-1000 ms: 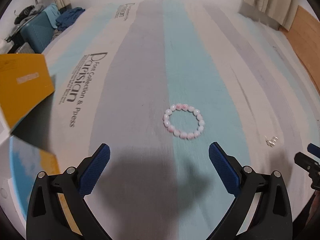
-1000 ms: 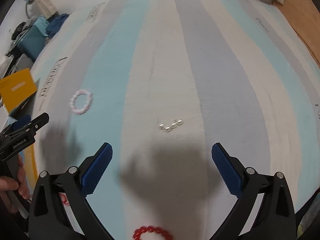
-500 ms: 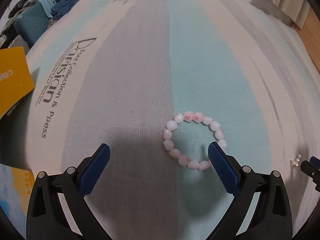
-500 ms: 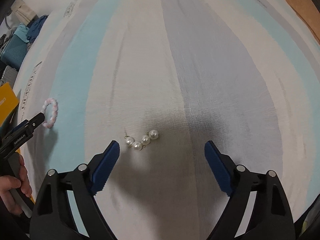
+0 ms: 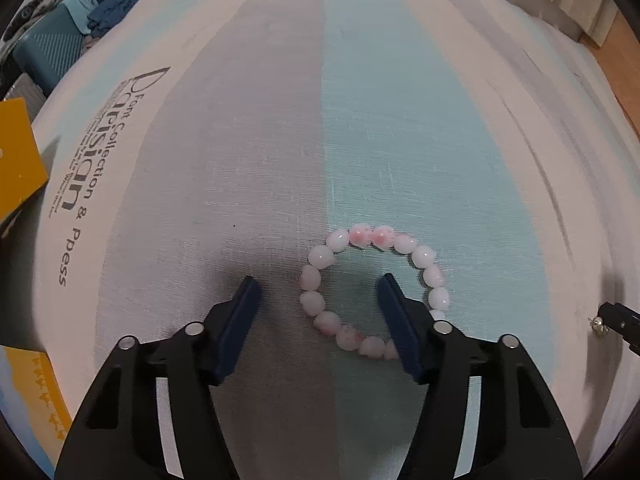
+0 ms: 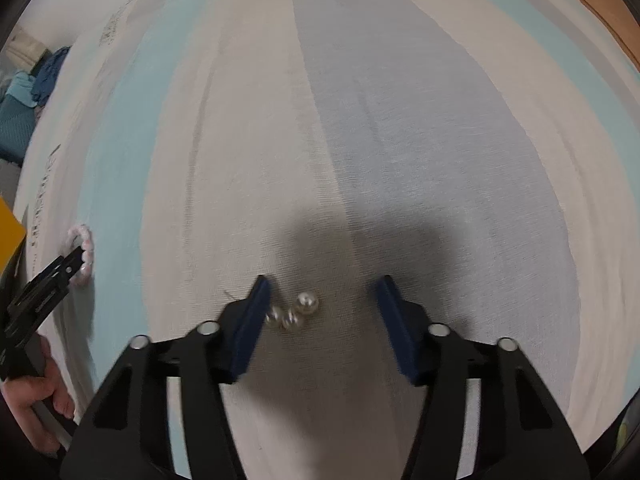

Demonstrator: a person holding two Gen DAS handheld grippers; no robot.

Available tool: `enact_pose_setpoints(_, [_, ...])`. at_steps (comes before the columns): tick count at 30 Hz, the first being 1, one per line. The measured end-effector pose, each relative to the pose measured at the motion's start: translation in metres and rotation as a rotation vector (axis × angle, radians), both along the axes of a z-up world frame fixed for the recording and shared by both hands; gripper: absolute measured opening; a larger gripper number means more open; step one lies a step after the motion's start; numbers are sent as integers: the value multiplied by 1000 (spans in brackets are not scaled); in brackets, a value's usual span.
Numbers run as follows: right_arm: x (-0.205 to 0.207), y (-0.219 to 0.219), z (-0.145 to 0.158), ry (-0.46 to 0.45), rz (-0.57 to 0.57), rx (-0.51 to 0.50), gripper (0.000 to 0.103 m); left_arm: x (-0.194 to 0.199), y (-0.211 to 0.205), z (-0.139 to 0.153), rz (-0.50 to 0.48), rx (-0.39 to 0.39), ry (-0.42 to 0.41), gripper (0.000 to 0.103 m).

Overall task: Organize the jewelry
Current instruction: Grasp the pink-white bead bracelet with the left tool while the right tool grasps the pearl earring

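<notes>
A striped bed sheet (image 5: 248, 128) in bands of grey, pale blue and cream covers the bed and fills both views; black lettering runs along its cream band at the left of the left wrist view. Beyond that edge sit a teal case (image 5: 44, 56) with dark blue cloth piled by it, and a yellow card (image 5: 16, 164) at the far left.

The left tool (image 5: 316, 284) points steeply down at the sheet. Its jaws have just been closing and stand at a middling width, the pads not yet pressing on anything. The pink bead bracelet (image 5: 374, 294) lies flat on the blue band: its left arc sits in the gap between the jaws, while the right finger (image 5: 396, 320) comes down inside the ring and covers part of its lower right beads. In the right wrist view this bracelet shows small at the left edge, behind the left tool's tip, with the person's hand (image 6: 32, 396) on the handle below.

The right tool (image 6: 322, 284) also points down, jaws just closing, now fairly narrow but still apart. The small pearl piece (image 6: 292, 314) lies on the cream band between them, hard against the left finger (image 6: 252, 320) and well clear of the right one; whether that pad touches it I cannot tell.
</notes>
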State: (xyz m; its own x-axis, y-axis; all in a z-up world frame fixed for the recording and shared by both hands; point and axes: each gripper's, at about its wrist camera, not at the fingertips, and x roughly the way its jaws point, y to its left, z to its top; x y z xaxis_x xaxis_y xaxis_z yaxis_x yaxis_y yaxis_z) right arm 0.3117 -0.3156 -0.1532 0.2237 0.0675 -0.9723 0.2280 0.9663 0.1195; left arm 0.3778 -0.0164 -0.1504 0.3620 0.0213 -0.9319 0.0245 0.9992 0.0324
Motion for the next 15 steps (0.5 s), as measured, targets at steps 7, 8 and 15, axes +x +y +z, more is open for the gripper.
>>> enact_pose_setpoints(7, [2, 0, -2, 21, -5, 4, 39, 1, 0, 0, 0, -6, 6, 39])
enact_pose_setpoints(8, [2, 1, -1, 25, -5, 0, 38, 1, 0, 0, 3, -5, 8, 38])
enact_pose_setpoints(15, [2, 5, 3, 27, 5, -7, 10, -1, -2, 4, 8, -2, 24, 12])
